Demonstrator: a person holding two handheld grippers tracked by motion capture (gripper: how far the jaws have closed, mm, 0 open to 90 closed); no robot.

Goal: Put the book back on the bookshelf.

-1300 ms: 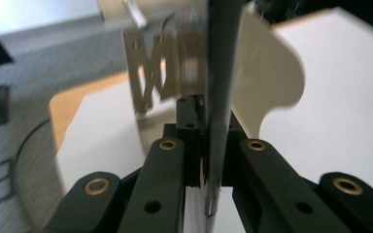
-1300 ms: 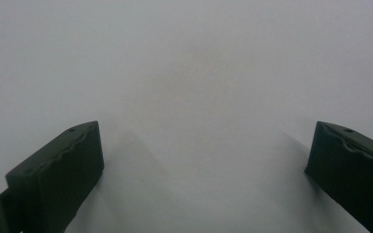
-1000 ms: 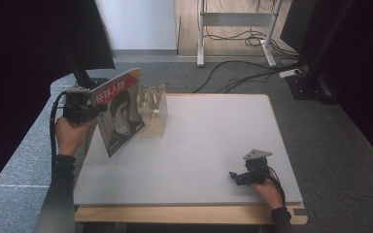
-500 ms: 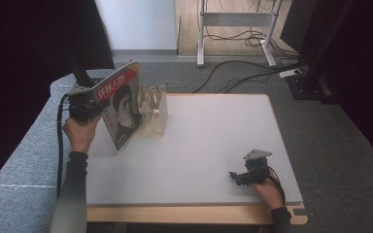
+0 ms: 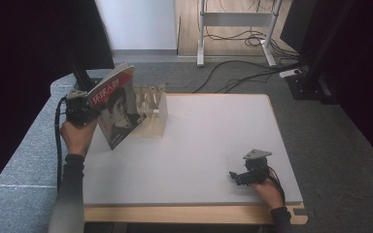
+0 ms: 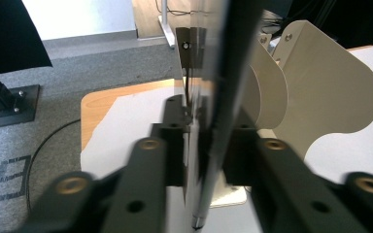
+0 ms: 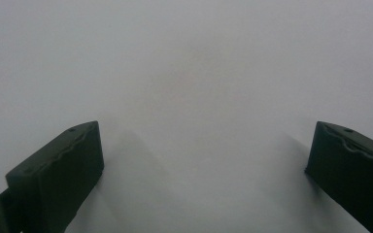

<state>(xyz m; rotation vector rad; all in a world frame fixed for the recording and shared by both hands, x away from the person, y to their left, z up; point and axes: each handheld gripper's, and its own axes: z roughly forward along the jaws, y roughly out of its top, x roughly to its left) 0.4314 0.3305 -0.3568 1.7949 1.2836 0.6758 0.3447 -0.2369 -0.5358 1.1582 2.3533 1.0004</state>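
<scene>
Magazine point(image 5: 116, 114) at the far left of the white table point(image 5: 213, 141), seen from the high view. Standing up but tilted, cover with a face turned toward the person, lower corner down on the table top. Leaning right against the cream rack point(image 5: 153, 114), which stands just beside it with its row of round-topped dividers. Left gripper point(image 5: 95, 110) at the magazine's left edge, held in the left hand point(image 5: 77, 136), black cable hanging down beside the sleeve. Right gripper point(image 5: 233, 175) well apart from all that, low on the table near the front right corner, held in the right hand point(image 5: 267, 187), grey three-cornered plate on top.

Left gripper view next. Magazine point(image 6: 213, 97) seen edge-on, a thin tall strip running up the middle. Left gripper point(image 6: 206, 141) with one black jaw on each side of that strip, jaws just been opening, a thin gap on one side, so no tight pinch. Rack point(image 6: 330, 92) close behind on the right, cream and curved. Table point(image 6: 121, 126) below, grey carpet point(image 6: 53, 97) beyond its edge.

Right gripper view last. Right gripper point(image 7: 204, 160) with jaws spread wide apart, nothing between them. Plain white table point(image 7: 184, 58) close beneath.
</scene>
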